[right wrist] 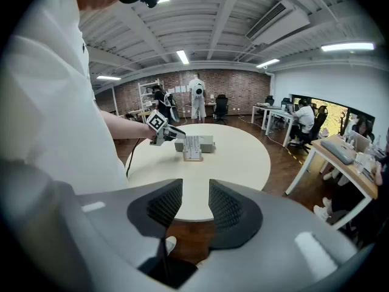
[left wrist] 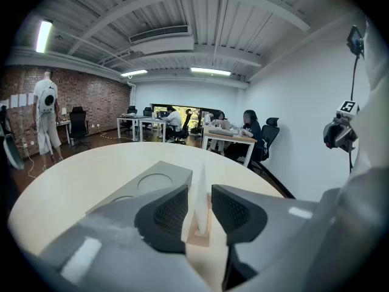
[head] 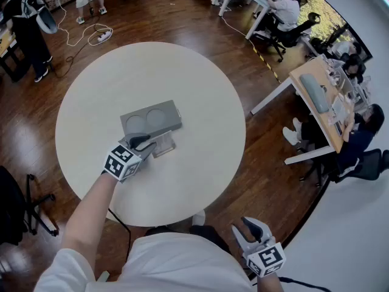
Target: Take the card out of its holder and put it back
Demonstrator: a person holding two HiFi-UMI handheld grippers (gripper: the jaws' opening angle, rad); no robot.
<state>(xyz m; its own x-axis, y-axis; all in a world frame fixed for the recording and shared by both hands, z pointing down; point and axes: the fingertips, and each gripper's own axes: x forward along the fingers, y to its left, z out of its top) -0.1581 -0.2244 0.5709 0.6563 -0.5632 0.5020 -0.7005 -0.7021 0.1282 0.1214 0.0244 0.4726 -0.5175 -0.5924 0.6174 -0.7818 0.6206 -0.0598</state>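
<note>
Straddling the card, the left gripper has its fingers spread wide, one pad on each side. A gap shows at both faces, so nothing is clamped. Card stands upright, edge-on to this gripper's view, seated in the wooden holder on the round desk, just beside the grey block with two round recesses. Right gripper hangs off the desk edge near the person's body, fingers apart, empty.
</note>
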